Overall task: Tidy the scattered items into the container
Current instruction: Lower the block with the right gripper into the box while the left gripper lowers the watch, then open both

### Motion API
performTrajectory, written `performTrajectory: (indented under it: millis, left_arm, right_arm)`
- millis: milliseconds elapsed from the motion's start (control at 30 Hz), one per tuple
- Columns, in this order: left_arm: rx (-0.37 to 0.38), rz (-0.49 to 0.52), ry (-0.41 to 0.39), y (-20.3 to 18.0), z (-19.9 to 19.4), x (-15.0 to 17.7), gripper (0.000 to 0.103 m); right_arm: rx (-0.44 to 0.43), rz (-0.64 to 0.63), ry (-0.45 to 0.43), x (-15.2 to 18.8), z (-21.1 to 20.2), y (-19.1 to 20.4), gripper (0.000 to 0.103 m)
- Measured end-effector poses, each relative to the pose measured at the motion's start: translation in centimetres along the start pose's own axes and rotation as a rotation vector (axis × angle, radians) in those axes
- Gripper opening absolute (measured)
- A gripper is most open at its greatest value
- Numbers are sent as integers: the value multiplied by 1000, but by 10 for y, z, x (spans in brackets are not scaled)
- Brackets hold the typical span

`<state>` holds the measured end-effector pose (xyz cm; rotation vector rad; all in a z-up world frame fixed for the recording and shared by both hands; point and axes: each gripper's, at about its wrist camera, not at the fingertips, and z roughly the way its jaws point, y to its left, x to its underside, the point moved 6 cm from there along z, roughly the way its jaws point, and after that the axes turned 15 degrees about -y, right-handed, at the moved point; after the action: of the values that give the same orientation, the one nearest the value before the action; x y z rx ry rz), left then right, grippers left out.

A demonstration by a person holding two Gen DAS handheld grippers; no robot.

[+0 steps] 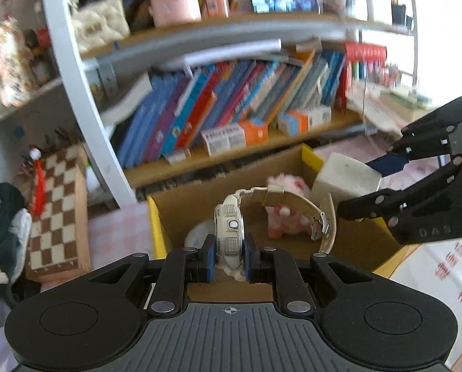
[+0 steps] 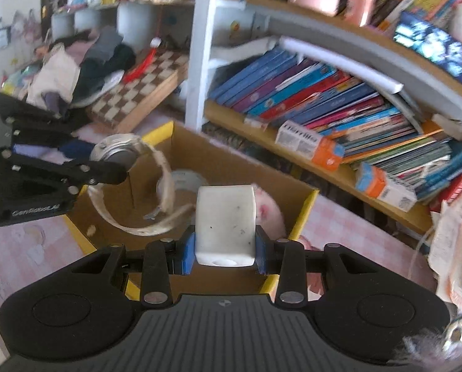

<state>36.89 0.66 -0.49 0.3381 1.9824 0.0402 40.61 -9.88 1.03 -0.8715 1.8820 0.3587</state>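
My left gripper [image 1: 229, 255] is shut on a white wristwatch [image 1: 231, 232] and holds it over the open cardboard box [image 1: 166, 204] with yellow flaps. My right gripper [image 2: 226, 252] is shut on a white block [image 2: 226, 223], also over the box [image 2: 231, 161]. In the left wrist view the right gripper [image 1: 364, 179] comes in from the right with the block [image 1: 342, 176]. In the right wrist view the left gripper [image 2: 100, 158] comes in from the left with the watch [image 2: 119, 153], its strap hanging in a loop. A pink plush toy [image 1: 288, 214] and a pale round thing [image 2: 186, 179] lie inside the box.
The box stands on a pink checked cloth [image 2: 23, 248] in front of a bookshelf [image 1: 231, 105] full of books. A chessboard [image 1: 55, 204] leans at the left beside a pile of clothes [image 1: 1, 223]. Papers [image 2: 454, 241] lie at the right.
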Motion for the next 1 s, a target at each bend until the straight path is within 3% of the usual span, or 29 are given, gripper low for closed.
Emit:
performTrajectory:
  millis: [500,733,1000]
  left_arm:
    - [46,176,290,-14,68,41,16]
    - [86,192,354,-19,81,49,16]
    - [73,173,405,-14,92,60,16]
  right_arm:
    - [-207,-170,273,39,82,5,35]
    - [-266,-208,351,51,103,11,35]
    - [-293,-208,381,56,116,14,35]
